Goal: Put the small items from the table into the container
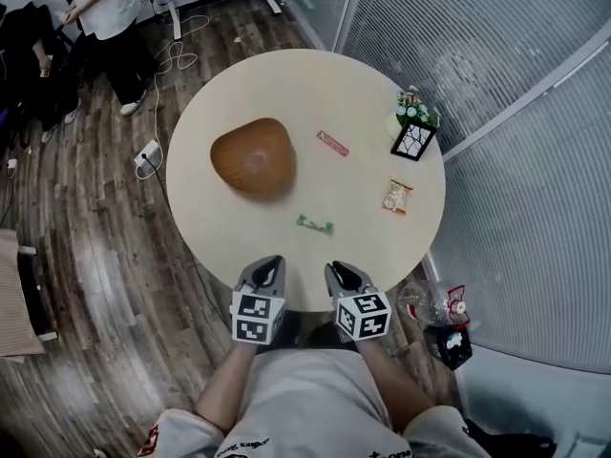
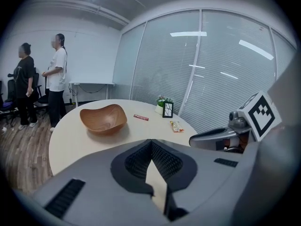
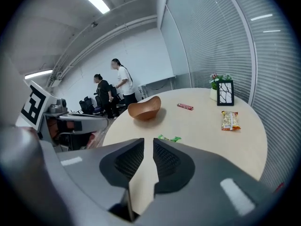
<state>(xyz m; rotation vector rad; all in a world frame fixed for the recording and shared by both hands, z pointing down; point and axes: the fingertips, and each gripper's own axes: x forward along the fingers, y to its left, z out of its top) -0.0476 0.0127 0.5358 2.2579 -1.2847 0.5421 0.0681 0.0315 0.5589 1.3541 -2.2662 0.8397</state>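
We hold the left gripper (image 1: pixel 270 260) with its jaw tips together on nothing, and the right gripper (image 1: pixel 336 267) a slit apart, empty, both at the table's (image 1: pixel 363 93) near edge. The green packet (image 1: pixel 314 224), perhaps sweets, the red bar (image 1: pixel 332 143) and the yellow snack bag (image 1: pixel 397 197) lie outside the wooden bowl (image 1: pixel 253 156).

The round table (image 1: pixel 315 93) was cream, the wooden bowl (image 1: pixel 253 156) brown, the stick packet (image 1: pixel 332 143) red, the sachet (image 1: pixel 314 224) green, the snack bag (image 1: pixel 397 197) orange-yellow.
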